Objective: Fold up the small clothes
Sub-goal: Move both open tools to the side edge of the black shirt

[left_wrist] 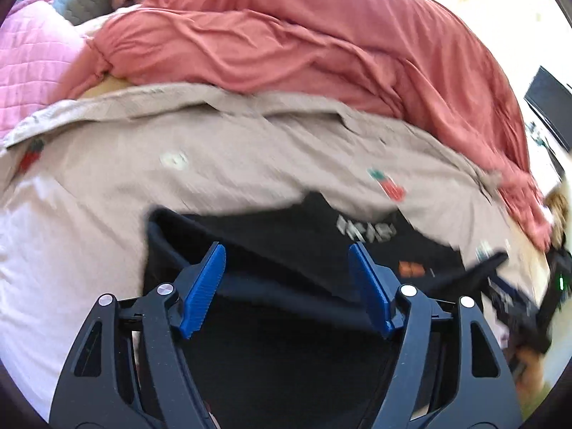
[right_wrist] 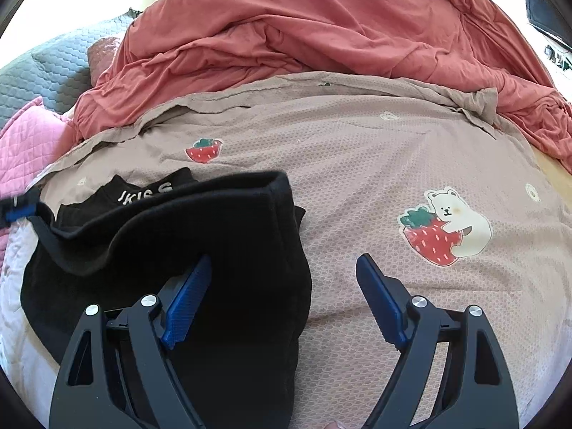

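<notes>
Looking down past the right tool (right_wrist: 284,273), its ribbed blue pads (right_wrist: 186,302) stand wide apart with nothing clamped; the left pad just hovers over the small black knit garment (right_wrist: 228,250), the right one over bare cover. Same story with the left tool (left_wrist: 287,261): pads spread, dark cloth below and between them but no pinch on it that I can see, though that view is pretty smeared.

Progress-wise I'd say we're partway. The garment looks doubled over once, a thick rounded fold edge running along its far side, and under it a second black piece with white lettering (right_wrist: 144,193) peeks out. It's not a tidy packet yet: edges are wavy and the left part sags, so I'd guess at least one more fold plus some squaring up.

Material-wise it's soft, matte, slightly fuzzy stuff that should flop, not hold a crease. It lies on a beige waffle-textured bed cover with strawberry and bear prints (right_wrist: 357,164), at the near-left. Past that, a crumpled coral-red duvet (right_wrist: 321,28), smooth and heavily wrinkled, and a pink quilted pillow (right_wrist: 25,143) off left.
</notes>
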Motion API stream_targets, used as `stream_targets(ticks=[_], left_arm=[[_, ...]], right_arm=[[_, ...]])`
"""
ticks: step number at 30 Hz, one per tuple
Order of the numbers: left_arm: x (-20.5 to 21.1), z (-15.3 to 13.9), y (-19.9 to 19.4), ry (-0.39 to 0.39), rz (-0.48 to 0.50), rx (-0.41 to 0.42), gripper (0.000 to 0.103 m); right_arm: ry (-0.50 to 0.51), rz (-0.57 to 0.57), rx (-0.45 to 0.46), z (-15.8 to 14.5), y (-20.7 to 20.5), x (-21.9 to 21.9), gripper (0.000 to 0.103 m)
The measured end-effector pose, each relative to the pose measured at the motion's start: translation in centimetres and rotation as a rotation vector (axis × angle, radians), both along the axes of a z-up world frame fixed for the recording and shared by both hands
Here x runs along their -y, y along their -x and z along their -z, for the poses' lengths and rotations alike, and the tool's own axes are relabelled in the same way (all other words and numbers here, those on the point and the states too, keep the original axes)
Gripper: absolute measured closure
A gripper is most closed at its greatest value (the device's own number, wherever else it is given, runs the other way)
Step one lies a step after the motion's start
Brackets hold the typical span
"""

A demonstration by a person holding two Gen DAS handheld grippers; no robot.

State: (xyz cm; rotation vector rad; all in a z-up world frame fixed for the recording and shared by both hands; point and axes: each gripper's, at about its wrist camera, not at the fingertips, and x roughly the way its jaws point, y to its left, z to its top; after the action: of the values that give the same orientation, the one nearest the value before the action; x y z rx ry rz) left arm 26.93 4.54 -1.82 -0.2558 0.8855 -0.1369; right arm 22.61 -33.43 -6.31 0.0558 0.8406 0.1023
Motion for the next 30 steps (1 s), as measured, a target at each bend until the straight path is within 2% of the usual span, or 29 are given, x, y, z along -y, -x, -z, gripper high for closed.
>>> stream_targets(ticks=[4,10,15,17,21,25,30], left_arm=[[-2.7,-0.4,-0.5,0.018,-0.077,0.017,0.039],[-6.2,0.9,2.8,0.06,-0.143,0.018,0.038],[-7.2,1.3,7.9,0.05,-0.142,0.047,0.036],[-7.2,2.2,8.9,0.056,-0.118,0.026,0.033],[-6.5,3.6,7.3,-0.014,-0.096,-0.025,0.033],[-6.1,4.4,3.9,-0.081,-0.092,-0.066,0.033],[-6.0,5.4,0.4,-0.114,-0.093,-0.097,0.033]], right_arm=[[0.006,0.003,-0.007,0.4,-0.1,0.1,0.019],[0.012,0.023,-0.009,0.9,-1.1,0.6,0.017],[0.012,0.079,-0.016,1.1,-2.1,1.5,0.017],[0.016,0.098,-0.019,1.2,-2.2,1.7,0.016],[0.015,0.088,-0.018,1.1,-2.2,1.6,0.015],[-0.022,0.063,-0.02,1.2,-2.3,1.7,0.015],[-0.086,0.035,-0.042,1.9,-2.5,1.7,0.016]])
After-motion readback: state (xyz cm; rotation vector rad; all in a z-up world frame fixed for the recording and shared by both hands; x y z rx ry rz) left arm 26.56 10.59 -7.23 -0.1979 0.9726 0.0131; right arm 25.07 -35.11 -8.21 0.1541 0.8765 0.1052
